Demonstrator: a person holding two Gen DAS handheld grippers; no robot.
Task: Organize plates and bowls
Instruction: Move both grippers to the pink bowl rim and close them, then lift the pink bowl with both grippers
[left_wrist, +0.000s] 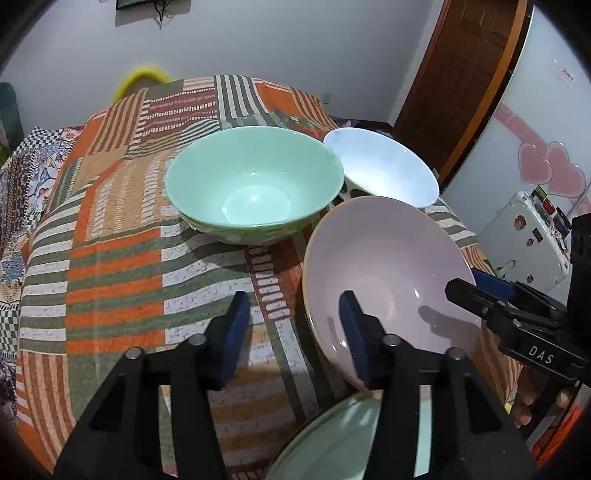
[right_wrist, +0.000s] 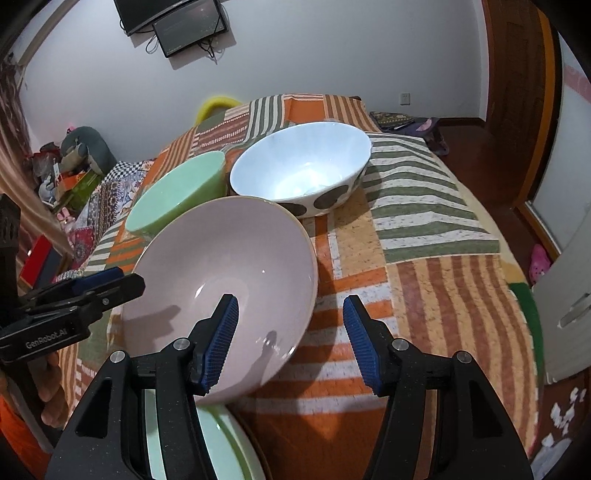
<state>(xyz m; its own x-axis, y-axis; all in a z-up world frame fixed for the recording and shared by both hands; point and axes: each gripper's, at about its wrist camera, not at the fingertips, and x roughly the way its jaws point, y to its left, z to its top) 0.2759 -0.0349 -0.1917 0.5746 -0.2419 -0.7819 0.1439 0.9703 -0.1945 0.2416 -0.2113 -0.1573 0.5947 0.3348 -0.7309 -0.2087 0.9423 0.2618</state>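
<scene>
**A:** What are we working on?

**B:** The pink bowl (left_wrist: 384, 280). It sits tilted at the near edge of the table, its low side resting on the rim of a pale green plate (right_wrist: 221, 446) closest to me. Beyond it stand the mint-green bowl (left_wrist: 255, 184) and the white bowl with dark spots (right_wrist: 303, 170), side by side on the striped patchwork cloth (right_wrist: 424, 229).

**A:** And my grippers?

**B:** I have one on each side of it. The left gripper (left_wrist: 293, 332) straddles the bowl's left rim, one blue pad inside the bowl and the other outside over the cloth. There is clear space between pads and wall, so it is open and holding nothing. The right gripper (right_wrist: 291, 339) is the mirror of that on the right rim: one pad over the pink interior, the other out over the cloth, jaws apart, no pinch that I can see.

**A:** So which step is this?

**B:** I'd say the approach to a two-sided lift of the pink bowl, probably to nest it with the others. Nothing is gripped yet.

**A:** What does the next move need?

**B:** Both sets of jaws closing on the rim together. The bowl is leaning on the plate, so an uneven squeeze could tip or slide it.
</scene>
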